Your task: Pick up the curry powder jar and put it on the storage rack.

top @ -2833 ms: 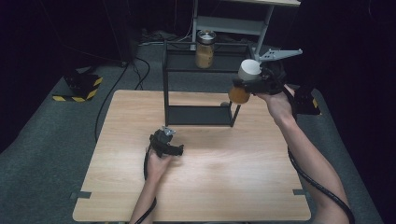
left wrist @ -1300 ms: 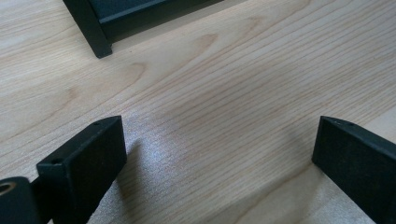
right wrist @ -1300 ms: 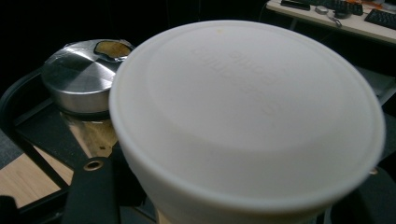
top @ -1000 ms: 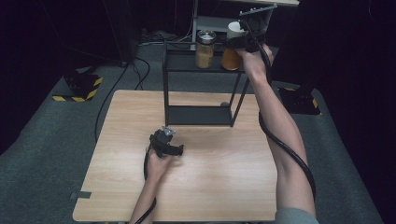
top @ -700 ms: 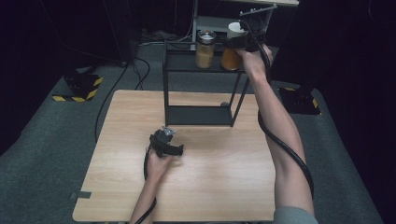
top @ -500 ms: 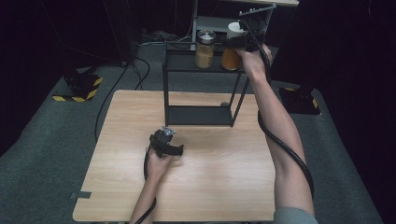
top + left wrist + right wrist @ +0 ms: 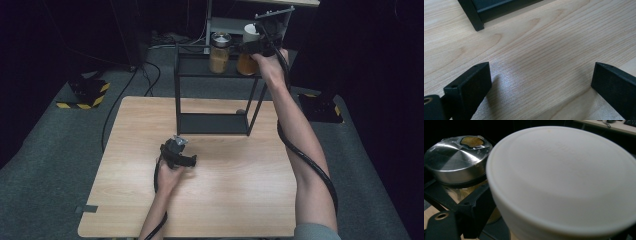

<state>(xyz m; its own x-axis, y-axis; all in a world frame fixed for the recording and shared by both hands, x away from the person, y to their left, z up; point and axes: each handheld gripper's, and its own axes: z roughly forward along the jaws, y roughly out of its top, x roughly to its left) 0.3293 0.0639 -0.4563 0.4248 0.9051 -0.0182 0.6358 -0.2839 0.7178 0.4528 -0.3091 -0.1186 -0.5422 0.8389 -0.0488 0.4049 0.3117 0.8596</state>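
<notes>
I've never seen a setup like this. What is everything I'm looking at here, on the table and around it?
Table: one, light wood, centre of the grey carpet.
Shelf rack: one, black metal, two levels, on the table's far part.
Metal-lidded jar: one, amber contents, silver lid, on the rack's top level.
White-lidded jar: one, orange contents, top level, right of the other jar, between the right gripper's jaws.
Striped block: one, black and yellow, on the floor at left; a similar one at right.
Floor cables: black, behind the table.
Left gripper: black, jaws apart, nothing between them, low over the table.
Right gripper: black, raised at the top level.
Forearms: two, bare, from the bottom edge.
</notes>
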